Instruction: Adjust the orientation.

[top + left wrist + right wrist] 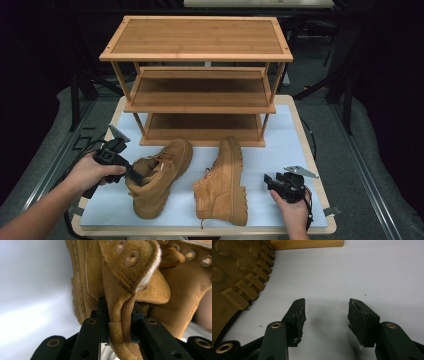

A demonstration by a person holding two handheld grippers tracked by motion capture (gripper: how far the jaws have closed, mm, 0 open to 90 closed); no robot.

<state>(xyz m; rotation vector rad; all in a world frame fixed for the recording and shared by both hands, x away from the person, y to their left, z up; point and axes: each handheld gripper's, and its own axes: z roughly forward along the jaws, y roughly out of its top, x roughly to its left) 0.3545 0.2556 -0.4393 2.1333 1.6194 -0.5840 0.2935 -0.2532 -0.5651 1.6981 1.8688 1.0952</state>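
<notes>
Dark surroundings framed a desk (300,150) covered by a pale foam sheet, with a three-tier bamboo shoe rack (196,75) standing at the upper centre of the high view, all of its shelves bare. Two tan suede boots lay in front of it. The left boot (160,175), at lower centre-left of the frame, was tipped on its side, and the left gripper (131,172) had its jaws pinched on the boot's collar; in the left gripper view the suede edge of that collar (120,322) sat squeezed between the two black pads. No lift was evident yet: the boot appeared to rest on the foam. The right boot (225,185), at lower centre, also lay on its side, its lugged sole (234,277) turned toward the right gripper (272,181). That gripper rested low on the sheet at lower right, jaws spread with nothing between them, apart from the sole.

Judging by this, the work was at its start: one boot was grasped, neither had reached a shelf, and both placements remained to be done.
</notes>
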